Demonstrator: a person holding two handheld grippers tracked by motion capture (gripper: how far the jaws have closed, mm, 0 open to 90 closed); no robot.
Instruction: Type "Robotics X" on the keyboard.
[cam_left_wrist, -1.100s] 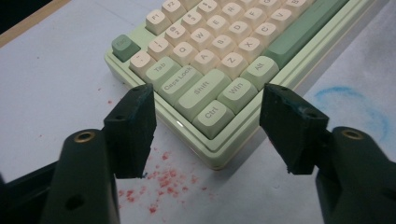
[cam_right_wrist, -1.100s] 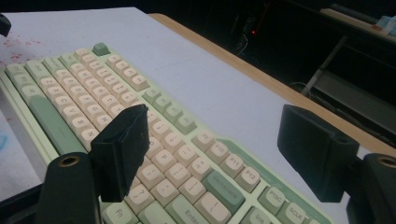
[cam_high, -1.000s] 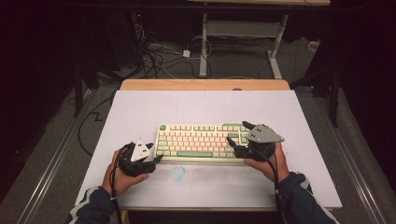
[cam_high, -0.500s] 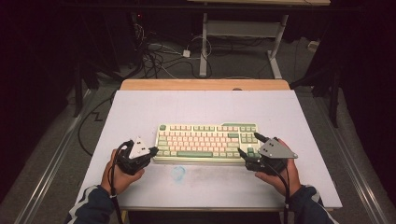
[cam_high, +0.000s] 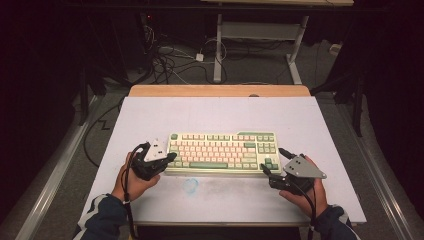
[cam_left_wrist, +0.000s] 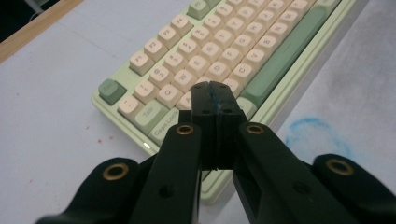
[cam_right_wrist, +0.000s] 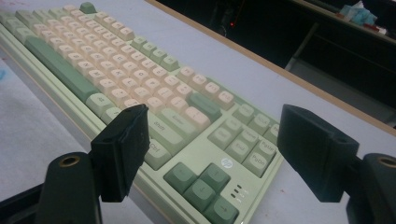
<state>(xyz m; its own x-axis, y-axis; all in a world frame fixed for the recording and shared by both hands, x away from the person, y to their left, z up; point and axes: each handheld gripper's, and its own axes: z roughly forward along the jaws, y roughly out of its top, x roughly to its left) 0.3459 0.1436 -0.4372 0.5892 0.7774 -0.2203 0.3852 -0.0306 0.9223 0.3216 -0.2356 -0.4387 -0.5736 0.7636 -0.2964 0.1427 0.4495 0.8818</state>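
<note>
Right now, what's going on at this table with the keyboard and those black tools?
A person holds a gripper in each hand at either end of a green and cream keyboard on a white table. The left gripper has just closed its fingers, with nothing between them, over the keyboard's left end. The right gripper is open, its fingers spread over the right end by the arrow keys. The keyboard lies flat, not gripped.

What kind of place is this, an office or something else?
Probably a lab or workshop rather than an office: a keyboard lies alone on a white-covered table, with loose cables on the floor and bare bench legs behind.
</note>
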